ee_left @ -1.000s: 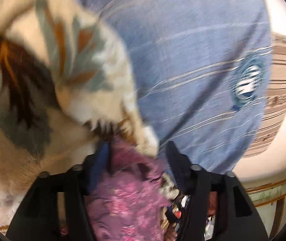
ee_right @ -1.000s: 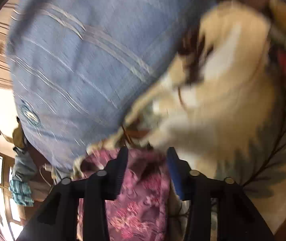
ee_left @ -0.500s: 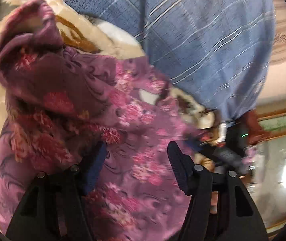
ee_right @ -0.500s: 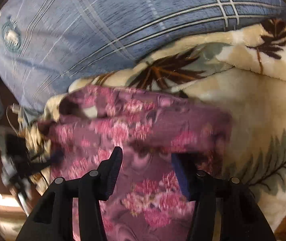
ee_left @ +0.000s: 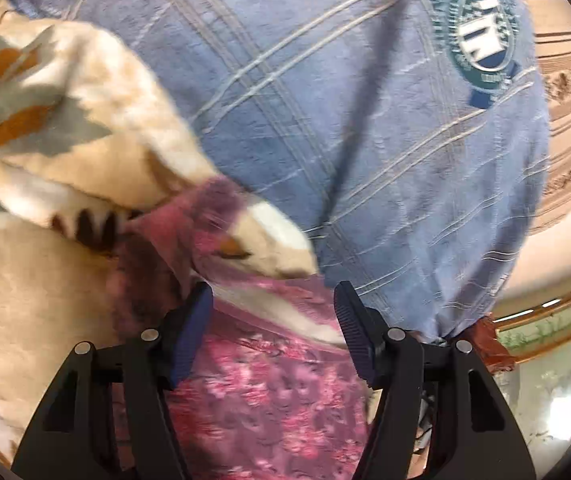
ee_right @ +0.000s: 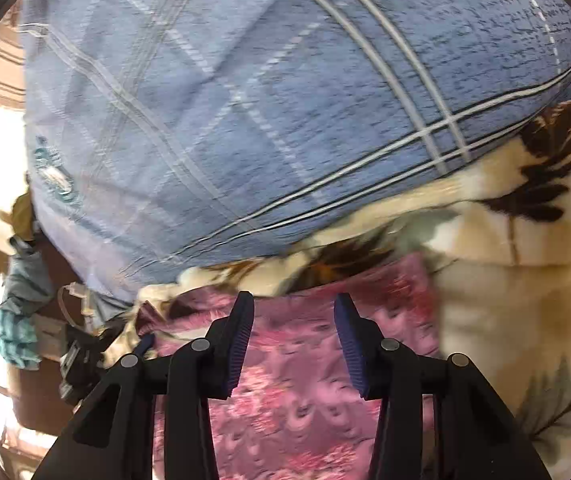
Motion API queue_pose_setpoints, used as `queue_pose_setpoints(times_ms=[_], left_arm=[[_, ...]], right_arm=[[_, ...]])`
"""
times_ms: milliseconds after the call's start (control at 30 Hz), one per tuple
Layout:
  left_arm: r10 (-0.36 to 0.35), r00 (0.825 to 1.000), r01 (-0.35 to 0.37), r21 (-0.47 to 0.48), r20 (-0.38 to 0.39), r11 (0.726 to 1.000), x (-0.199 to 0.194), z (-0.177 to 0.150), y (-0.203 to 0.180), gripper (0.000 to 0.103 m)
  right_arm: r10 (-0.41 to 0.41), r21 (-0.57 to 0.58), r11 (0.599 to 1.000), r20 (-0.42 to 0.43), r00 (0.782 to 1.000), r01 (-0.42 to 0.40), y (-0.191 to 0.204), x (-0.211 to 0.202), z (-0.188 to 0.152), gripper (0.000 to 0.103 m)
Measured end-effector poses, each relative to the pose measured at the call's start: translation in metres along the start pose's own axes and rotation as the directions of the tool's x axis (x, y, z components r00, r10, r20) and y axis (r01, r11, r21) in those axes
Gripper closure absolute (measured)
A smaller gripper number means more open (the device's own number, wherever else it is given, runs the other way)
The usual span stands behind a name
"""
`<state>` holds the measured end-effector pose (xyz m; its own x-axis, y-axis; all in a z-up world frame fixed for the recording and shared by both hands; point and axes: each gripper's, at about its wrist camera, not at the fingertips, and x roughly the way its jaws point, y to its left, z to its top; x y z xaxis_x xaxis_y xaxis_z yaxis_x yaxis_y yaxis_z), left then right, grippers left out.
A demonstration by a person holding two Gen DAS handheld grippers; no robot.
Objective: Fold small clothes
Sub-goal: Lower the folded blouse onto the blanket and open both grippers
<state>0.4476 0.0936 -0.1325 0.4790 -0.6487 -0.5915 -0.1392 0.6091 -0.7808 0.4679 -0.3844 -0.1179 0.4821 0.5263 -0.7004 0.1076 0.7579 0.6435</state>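
Note:
A purple-pink floral garment (ee_left: 269,396) lies on a cream leaf-patterned blanket (ee_left: 45,280) and runs under both grippers. My left gripper (ee_left: 273,304) stands open over it, its blue pads (ee_left: 189,332) wide apart, the cloth flat between them and a blanket fold just ahead. In the right wrist view the same garment (ee_right: 297,384) spreads below my right gripper (ee_right: 293,304). Its jaws are closing with cloth between them, and the pads (ee_right: 241,340) do not press on it. The garment's far edge meets the blanket (ee_right: 505,320).
A person in a blue shirt (ee_left: 365,120) with pale stripes and a round green crest (ee_left: 481,36) stands close behind the blanket's edge and fills the upper half of both views (ee_right: 245,100). Teal cloth (ee_right: 17,328) and dark clutter show at the right wrist view's left.
Half a second ago the garment rose in a bunched fold ahead of both grippers; now it lies flat and low against the blanket. Both grippers have shifted and rolled. The right jaws have narrowed.

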Motion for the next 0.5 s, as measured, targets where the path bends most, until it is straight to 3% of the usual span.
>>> queue_pose_setpoints(times_ms=[133, 200, 267, 300, 433, 500], left_arm=[[0.070, 0.998, -0.070, 0.060, 0.009, 0.996, -0.029, -0.002, -0.009, 0.041], [0.149, 0.987, -0.156, 0.126, 0.061, 0.980, -0.060, -0.012, -0.024, 0.041], [0.183, 0.976, -0.202, 0.177, 0.115, 0.963, -0.084, -0.023, -0.031, 0.041], [0.192, 0.972, -0.217, 0.202, 0.139, 0.955, -0.101, -0.036, -0.033, 0.041], [0.240, 0.961, -0.260, 0.156, 0.135, 0.953, -0.121, -0.078, -0.006, 0.040], [0.219, 0.971, -0.230, 0.117, 0.099, 0.966, -0.122, -0.108, 0.019, 0.040]], right_arm=[[-0.019, -0.032, 0.999, 0.026, 0.999, 0.020, 0.011, -0.024, -0.023, 0.056], [-0.030, -0.082, 0.996, 0.050, 0.998, 0.034, 0.023, -0.052, -0.044, 0.043], [-0.028, -0.121, 0.992, 0.086, 0.996, 0.039, 0.031, -0.083, -0.074, 0.027], [-0.028, -0.140, 0.989, 0.097, 0.995, 0.042, 0.034, -0.097, -0.090, 0.026], [-0.090, -0.165, 0.980, 0.124, 0.988, 0.110, 0.030, -0.126, -0.158, 0.026], [-0.090, -0.147, 0.983, 0.119, 0.989, 0.108, 0.018, -0.131, -0.184, 0.025]])
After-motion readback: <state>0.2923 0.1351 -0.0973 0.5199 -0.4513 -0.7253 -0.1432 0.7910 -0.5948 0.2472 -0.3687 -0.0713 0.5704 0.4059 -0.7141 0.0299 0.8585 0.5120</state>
